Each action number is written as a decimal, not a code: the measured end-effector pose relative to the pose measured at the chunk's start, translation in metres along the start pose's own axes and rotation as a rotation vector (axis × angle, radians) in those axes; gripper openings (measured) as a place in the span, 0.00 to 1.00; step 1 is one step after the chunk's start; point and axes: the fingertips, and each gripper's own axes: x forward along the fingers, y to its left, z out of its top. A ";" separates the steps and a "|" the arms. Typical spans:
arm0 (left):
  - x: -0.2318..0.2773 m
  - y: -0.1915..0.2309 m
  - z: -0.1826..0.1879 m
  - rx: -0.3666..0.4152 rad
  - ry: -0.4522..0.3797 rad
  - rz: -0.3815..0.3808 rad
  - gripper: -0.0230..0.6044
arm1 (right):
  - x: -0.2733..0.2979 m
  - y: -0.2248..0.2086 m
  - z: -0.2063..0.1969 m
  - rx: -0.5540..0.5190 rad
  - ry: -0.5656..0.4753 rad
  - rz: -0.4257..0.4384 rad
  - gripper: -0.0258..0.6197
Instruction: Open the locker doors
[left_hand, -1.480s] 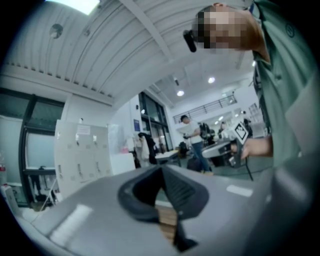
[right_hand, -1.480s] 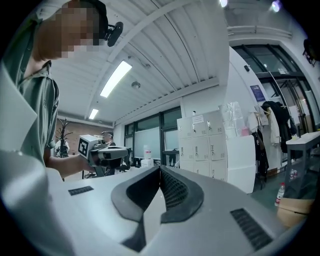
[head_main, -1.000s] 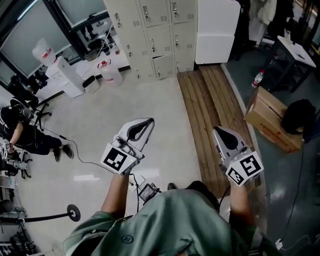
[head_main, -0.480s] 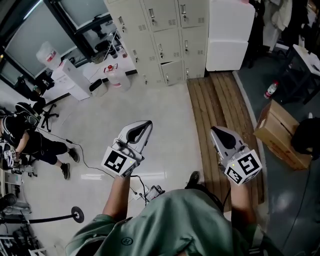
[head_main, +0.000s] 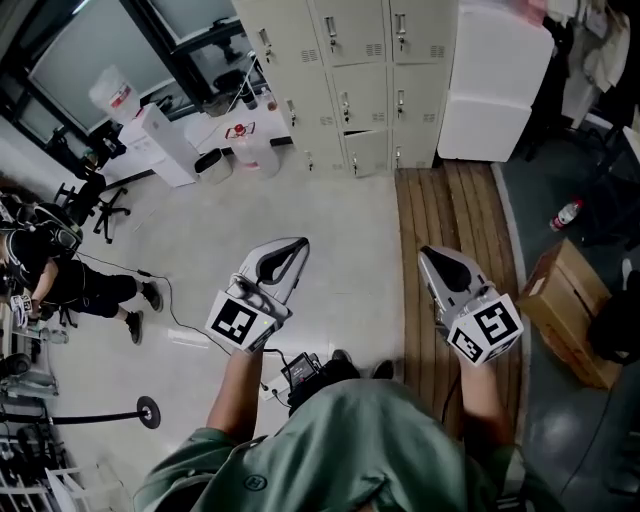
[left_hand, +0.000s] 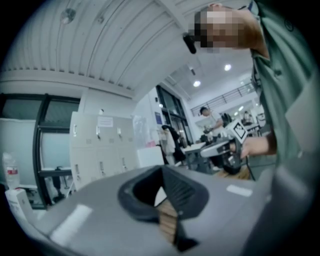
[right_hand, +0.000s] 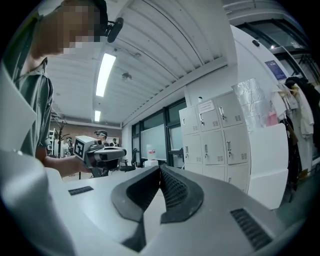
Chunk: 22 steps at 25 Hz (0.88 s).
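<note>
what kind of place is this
Probably a lab or office workroom, not a home: a bank of beige lockers stands against the far wall, an office chair sits by dark-framed glass partitions, and a cardboard box lies on the floor.

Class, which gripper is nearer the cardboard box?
Right. The right gripper is over the wooden strip beside the cardboard box; the left gripper is farther away, over pale floor.
</note>
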 end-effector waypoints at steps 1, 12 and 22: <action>0.005 0.008 0.000 -0.001 0.000 0.006 0.02 | 0.008 -0.007 0.001 0.002 0.003 -0.001 0.05; 0.052 0.110 -0.030 -0.003 -0.014 -0.012 0.02 | 0.110 -0.062 0.000 0.016 0.010 -0.044 0.05; 0.093 0.206 -0.062 -0.035 -0.023 -0.071 0.02 | 0.216 -0.100 0.007 0.018 0.013 -0.095 0.05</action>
